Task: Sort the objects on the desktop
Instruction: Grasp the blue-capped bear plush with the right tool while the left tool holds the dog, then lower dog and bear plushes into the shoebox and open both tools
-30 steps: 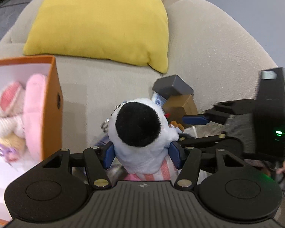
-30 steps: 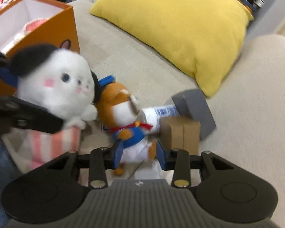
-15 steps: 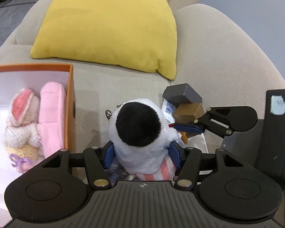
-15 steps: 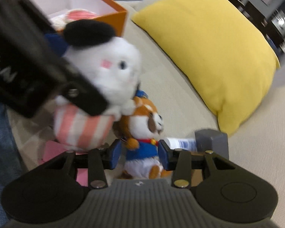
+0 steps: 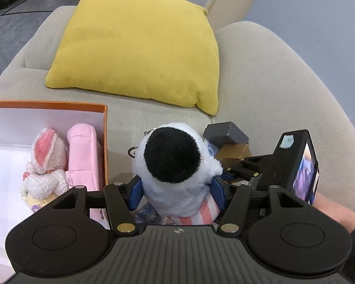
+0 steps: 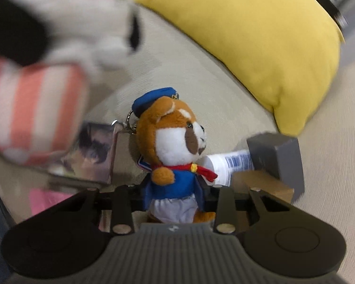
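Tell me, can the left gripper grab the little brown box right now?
Probably not. The left gripper already has its jaws closed on the white plush, and the right gripper sits right beside the brown box, crowding the way.

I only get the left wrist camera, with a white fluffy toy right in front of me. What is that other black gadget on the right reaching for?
Observer: The right gripper has a brown plush dog in a blue sailor suit between its fingers. Its jaws have just been closing and now press on the dog's sides.
Operator: Is the dog loose, or hooked to something?
Observer: A metal keyring sits at its head, beside the blue cap.
Operator: And that bit of white by the grey block?
Observer: That is a white tube with blue print, lying on its side, its far end hidden behind the grey block.
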The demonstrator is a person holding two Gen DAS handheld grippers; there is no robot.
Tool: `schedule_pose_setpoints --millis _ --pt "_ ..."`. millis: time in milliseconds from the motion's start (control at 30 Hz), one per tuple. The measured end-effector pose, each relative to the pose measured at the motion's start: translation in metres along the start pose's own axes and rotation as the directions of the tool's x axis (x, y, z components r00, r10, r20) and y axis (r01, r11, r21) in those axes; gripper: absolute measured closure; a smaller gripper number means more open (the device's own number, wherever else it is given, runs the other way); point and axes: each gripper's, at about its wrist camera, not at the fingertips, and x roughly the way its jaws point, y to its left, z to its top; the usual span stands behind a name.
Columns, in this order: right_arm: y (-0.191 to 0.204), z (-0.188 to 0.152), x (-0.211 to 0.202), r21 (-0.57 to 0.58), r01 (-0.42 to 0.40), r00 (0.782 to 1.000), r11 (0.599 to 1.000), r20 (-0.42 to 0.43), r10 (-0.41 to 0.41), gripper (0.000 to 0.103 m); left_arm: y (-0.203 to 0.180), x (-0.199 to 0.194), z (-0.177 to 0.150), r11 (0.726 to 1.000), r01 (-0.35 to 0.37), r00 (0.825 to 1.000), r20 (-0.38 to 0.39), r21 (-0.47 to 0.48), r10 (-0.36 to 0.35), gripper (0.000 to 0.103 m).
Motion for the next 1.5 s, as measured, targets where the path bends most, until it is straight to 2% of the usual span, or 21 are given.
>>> schedule_pose_setpoints --millis 67,167,333,433,600,700,800,867,967,1033,1100,1167,1300,1400,1500 --pt "-0.011 -0.001 -0.007 0.111 -0.031 0.999 0.993 -0.001 0.032 0.067 0.002 -0.011 -0.001 1.000 0.005 1.000 0.015 0.003 -0.005 0.036" --pt "-0.025 -0.004 -0.023 0.281 -0.089 0.996 0.956 0.027 0.085 0.068 0.007 -0.029 -0.002 1.000 0.004 0.999 0.037 0.016 -0.005 0.036" --pt "-0.020 -0.009 -0.065 0.413 -0.097 0.992 0.905 0.110 0.056 0.068 0.020 -0.066 -0.006 0.999 0.002 0.996 0.086 0.033 -0.005 0.036" --pt "-0.010 -0.007 -0.098 0.478 -0.123 0.982 0.870 0.184 0.038 0.068 0.032 -0.092 -0.010 0.999 -0.002 0.993 0.115 0.040 -0.003 0.036" --pt "0.017 0.009 -0.149 0.508 -0.203 0.946 0.837 0.321 0.035 0.068 0.055 -0.133 -0.017 0.997 -0.018 0.988 0.152 0.070 0.008 0.036" --pt "0.037 0.026 -0.171 0.516 -0.298 0.914 0.803 0.398 0.084 0.068 0.067 -0.153 -0.019 0.995 -0.036 0.986 0.164 0.090 0.021 0.036" --pt "0.060 0.049 -0.178 0.498 -0.362 0.887 0.788 0.444 0.127 0.068 0.082 -0.167 -0.018 0.991 -0.077 0.982 0.178 0.106 0.057 0.036" --pt "0.075 0.064 -0.172 0.493 -0.402 0.874 0.771 0.458 0.163 0.068 0.096 -0.171 -0.015 0.988 -0.111 0.979 0.182 0.112 0.089 0.036" --pt "0.098 0.088 -0.156 0.506 -0.478 0.853 0.717 0.462 0.243 0.068 0.117 -0.170 -0.012 0.981 -0.158 0.976 0.167 0.114 0.138 0.036" --pt "0.113 0.103 -0.138 0.520 -0.500 0.850 0.692 0.449 0.276 0.068 0.133 -0.164 -0.008 0.976 -0.184 0.975 0.150 0.116 0.166 0.036" --pt "0.130 0.116 -0.122 0.541 -0.501 0.855 0.676 0.430 0.290 0.068 0.144 -0.154 -0.003 0.967 -0.188 0.979 0.116 0.171 0.170 0.036" --pt "0.141 0.128 -0.104 0.561 -0.502 0.859 0.658 0.415 0.301 0.068 0.158 -0.140 0.002 0.965 -0.199 0.979 0.071 0.169 0.189 0.036" --pt "0.155 0.145 -0.069 0.621 -0.469 0.883 0.629 0.361 0.302 0.068 0.175 -0.107 0.014 0.950 -0.221 0.972 -0.025 0.220 0.232 0.036" --pt "0.157 0.152 -0.044 0.659 -0.450 0.893 0.603 0.320 0.316 0.068 0.182 -0.089 0.020 0.947 -0.203 0.968 -0.092 0.251 0.232 0.036" --pt "0.161 0.151 -0.032 0.679 -0.432 0.901 0.594 0.293 0.320 0.068 0.187 -0.072 0.025 0.943 -0.174 0.966 -0.136 0.285 0.219 0.035"
